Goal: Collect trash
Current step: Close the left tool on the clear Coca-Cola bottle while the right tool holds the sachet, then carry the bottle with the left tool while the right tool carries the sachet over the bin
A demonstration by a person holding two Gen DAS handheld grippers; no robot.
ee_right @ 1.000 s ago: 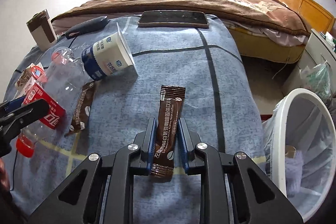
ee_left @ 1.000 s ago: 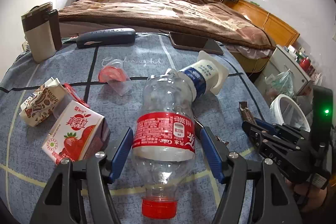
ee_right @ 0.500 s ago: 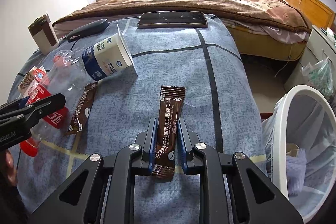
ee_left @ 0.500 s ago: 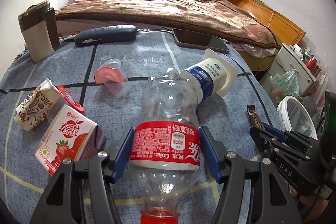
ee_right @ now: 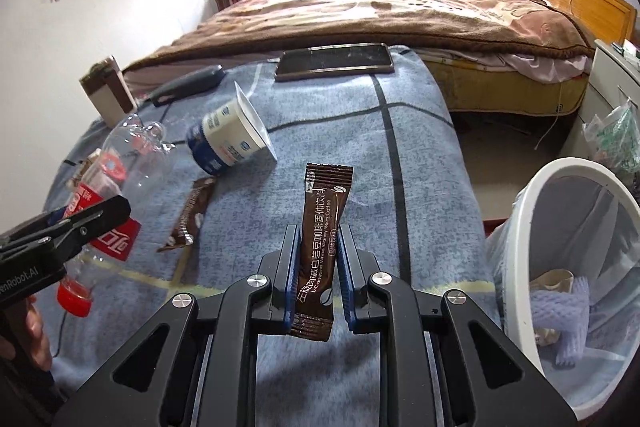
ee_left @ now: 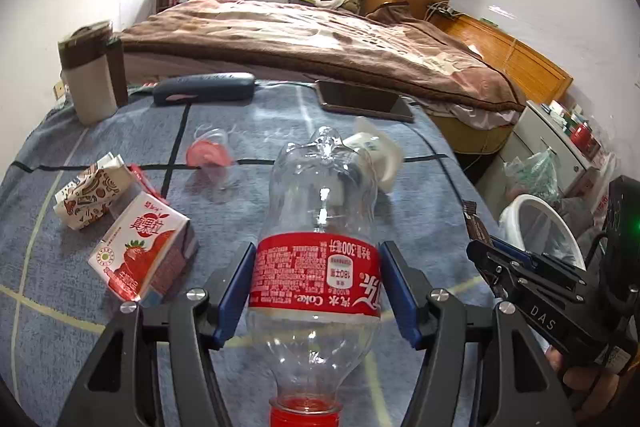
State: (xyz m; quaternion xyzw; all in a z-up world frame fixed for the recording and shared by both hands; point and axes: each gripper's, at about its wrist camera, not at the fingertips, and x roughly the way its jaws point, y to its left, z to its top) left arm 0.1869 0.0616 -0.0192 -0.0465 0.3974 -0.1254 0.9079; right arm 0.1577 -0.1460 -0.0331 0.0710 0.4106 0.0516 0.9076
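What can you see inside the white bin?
Inside the bin lie a lilac foam net and a crumpled beige scrap, on a clear liner. The near wall hides the bottom, so anything deeper is not visible.

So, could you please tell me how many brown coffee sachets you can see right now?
2. One coffee sachet is clamped upright between the right gripper fingers. The other sachet lies flat on the blue cloth, beside the plastic bottle. More could be hidden inside the bin.
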